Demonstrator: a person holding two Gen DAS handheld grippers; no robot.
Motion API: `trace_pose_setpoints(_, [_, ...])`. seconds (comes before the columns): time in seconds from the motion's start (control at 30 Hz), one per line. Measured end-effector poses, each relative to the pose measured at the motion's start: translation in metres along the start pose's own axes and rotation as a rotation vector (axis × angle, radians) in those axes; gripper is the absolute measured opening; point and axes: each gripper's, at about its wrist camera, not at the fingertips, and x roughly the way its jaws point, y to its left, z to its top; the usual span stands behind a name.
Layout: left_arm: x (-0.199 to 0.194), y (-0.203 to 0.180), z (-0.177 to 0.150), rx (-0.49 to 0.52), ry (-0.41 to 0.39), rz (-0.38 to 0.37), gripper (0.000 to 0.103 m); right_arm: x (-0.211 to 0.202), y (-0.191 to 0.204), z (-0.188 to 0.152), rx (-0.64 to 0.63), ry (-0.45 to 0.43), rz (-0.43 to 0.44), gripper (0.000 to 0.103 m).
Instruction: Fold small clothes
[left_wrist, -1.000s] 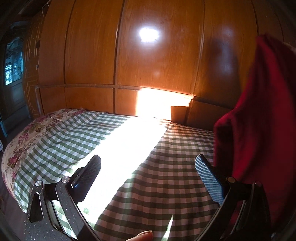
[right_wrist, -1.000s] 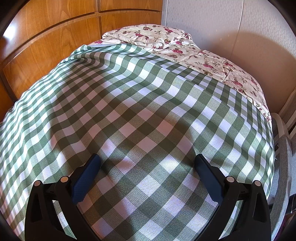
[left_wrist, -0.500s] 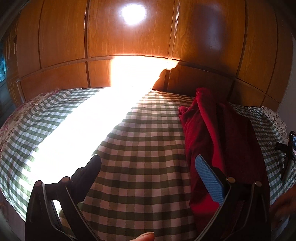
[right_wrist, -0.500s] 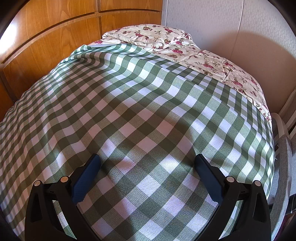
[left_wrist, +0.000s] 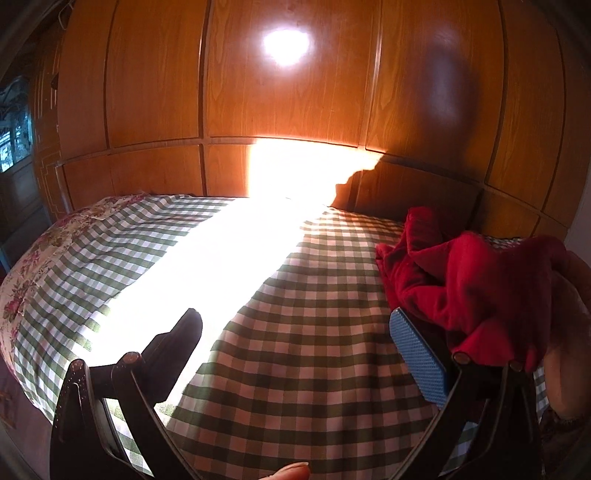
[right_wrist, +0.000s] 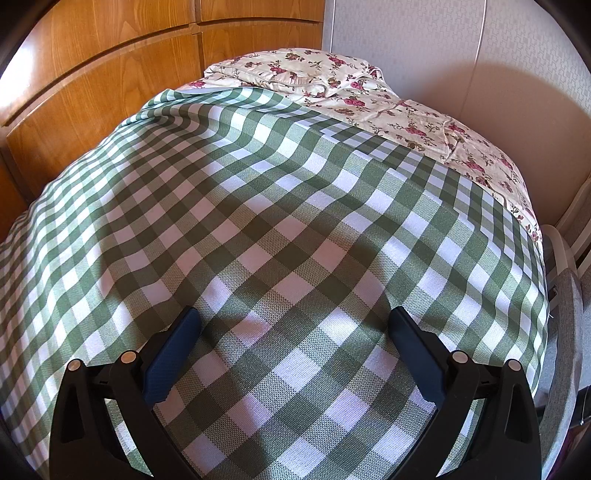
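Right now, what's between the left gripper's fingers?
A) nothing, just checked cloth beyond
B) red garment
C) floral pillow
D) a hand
A: the left gripper stands open over the green checked cloth; the red garment lies bunched outside its right finger, with a hand at it.

A crumpled garment (left_wrist: 443, 273) lies on the bed (left_wrist: 303, 332) right of the left gripper (left_wrist: 295, 339), wall panels (left_wrist: 288, 92) behind.
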Motion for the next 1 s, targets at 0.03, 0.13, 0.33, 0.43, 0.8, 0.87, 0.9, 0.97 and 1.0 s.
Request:
trace_pose_setpoints(0.03, [-0.001,0.001,0.002,-0.01,-0.004,0.001,0.101,0.0,0.0,0.0,0.0,0.0,0.0,0.1])
trace_pose_setpoints(0.13, [-0.003,0.0,0.001,-0.013,-0.002,-0.009,0.101,0.0,0.0,0.0,0.0,0.0,0.0,0.1])
trace_pose_setpoints(0.33, [0.007,-0.012,-0.014,0.042,0.048,-0.01,0.101,0.0,0.0,0.0,0.0,0.0,0.0,0.1])
trace_pose_setpoints(0.43, [0.012,-0.017,-0.02,0.038,0.071,-0.019,0.101,0.0,0.0,0.0,0.0,0.0,0.0,0.1])
trace_pose_setpoints(0.8, [0.013,-0.054,-0.035,0.088,0.109,-0.002,0.101,0.0,0.0,0.0,-0.001,-0.002,0.0,0.1])
trace_pose_setpoints(0.87, [0.011,-0.061,-0.036,0.103,0.104,0.001,0.101,0.0,0.0,0.0,-0.001,-0.002,0.0,0.1])
trace_pose_setpoints(0.9, [0.011,-0.063,-0.037,0.108,0.105,0.002,0.101,0.0,0.0,0.0,0.0,-0.001,0.001,0.1])
trace_pose_setpoints(0.97, [0.011,-0.066,-0.038,0.119,0.108,-0.002,0.101,0.0,0.001,0.0,-0.005,-0.001,-0.004,0.1])
trace_pose_setpoints(1.0, [0.011,-0.068,-0.039,0.124,0.11,-0.007,0.101,0.0,0.0,-0.001,-0.005,-0.003,-0.005,0.1])
